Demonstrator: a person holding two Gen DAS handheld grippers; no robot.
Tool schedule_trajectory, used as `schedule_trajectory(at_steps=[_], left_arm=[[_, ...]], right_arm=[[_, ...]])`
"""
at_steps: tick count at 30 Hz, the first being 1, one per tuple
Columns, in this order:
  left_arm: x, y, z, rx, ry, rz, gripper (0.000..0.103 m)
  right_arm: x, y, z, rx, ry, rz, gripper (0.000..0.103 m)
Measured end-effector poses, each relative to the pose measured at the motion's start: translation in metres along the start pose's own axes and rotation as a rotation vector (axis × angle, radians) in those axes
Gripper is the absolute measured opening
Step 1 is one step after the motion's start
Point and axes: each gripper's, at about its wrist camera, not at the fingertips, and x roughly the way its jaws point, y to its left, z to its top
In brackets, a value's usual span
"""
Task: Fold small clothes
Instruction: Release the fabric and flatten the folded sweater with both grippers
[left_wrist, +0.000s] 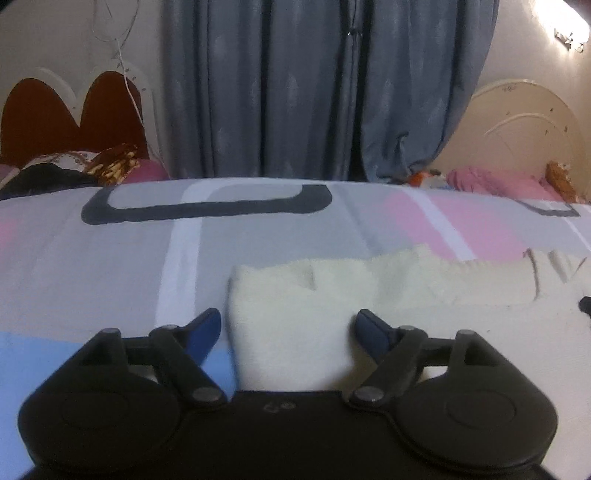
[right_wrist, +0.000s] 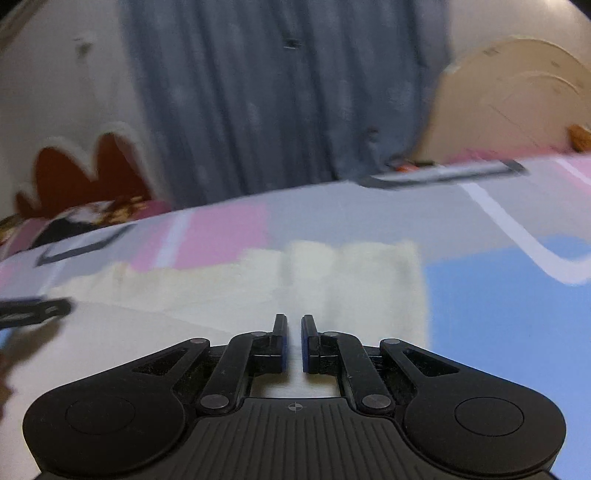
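A cream fleece garment (left_wrist: 332, 291) lies flat on the patterned bedsheet (left_wrist: 110, 258). My left gripper (left_wrist: 288, 325) is open, low over the garment's left edge, with its blue-tipped fingers (left_wrist: 205, 328) spread either side of the cloth. In the right wrist view the same garment (right_wrist: 332, 280) spreads ahead. My right gripper (right_wrist: 294, 332) hovers over the garment's near part with its jaws nearly together, a narrow gap between them and nothing held. The left gripper (right_wrist: 33, 310) shows at the far left of that view.
The sheet has pink, grey, white and blue blocks (right_wrist: 498, 295). Grey curtains (left_wrist: 314, 92) hang behind the bed. A dark red headboard (left_wrist: 70, 114) with pillows stands at the left, a cream headboard (left_wrist: 524, 129) at the right.
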Motion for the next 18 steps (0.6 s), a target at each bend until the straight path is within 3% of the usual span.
schedule_trajectory(at_steps=[2,5,9,11,14,15,18], left_arm=[[-0.018,-0.002,-0.001,-0.004,-0.034,0.037,0.07],[-0.052,-0.026,-0.008,-0.003,-0.133,0.017,0.077],[-0.058,-0.085,-0.025,0.125,-0.12,-0.059,0.077],[-0.058,-0.097,-0.036,0.161,-0.104,-0.064,0.077],[-0.056,-0.084,-0.05,0.127,-0.063,-0.041,0.077],[-0.058,-0.074,-0.056,0.104,-0.059,-0.038,0.078],[-0.07,-0.057,-0.061,0.081,-0.06,-0.026,0.075]], right_arm=[[-0.006,0.006,0.005,-0.02,0.001,-0.025,0.005],[-0.02,0.018,0.012,-0.023,-0.051,0.011,0.005],[-0.017,0.047,0.002,-0.082,-0.006,0.071,0.005],[-0.016,0.059,-0.008,-0.146,0.015,0.069,0.007],[-0.024,0.054,-0.019,-0.191,0.012,0.057,0.034],[-0.029,0.048,-0.022,-0.207,-0.002,0.016,0.043],[-0.042,0.014,-0.032,-0.17,0.004,-0.056,0.045]])
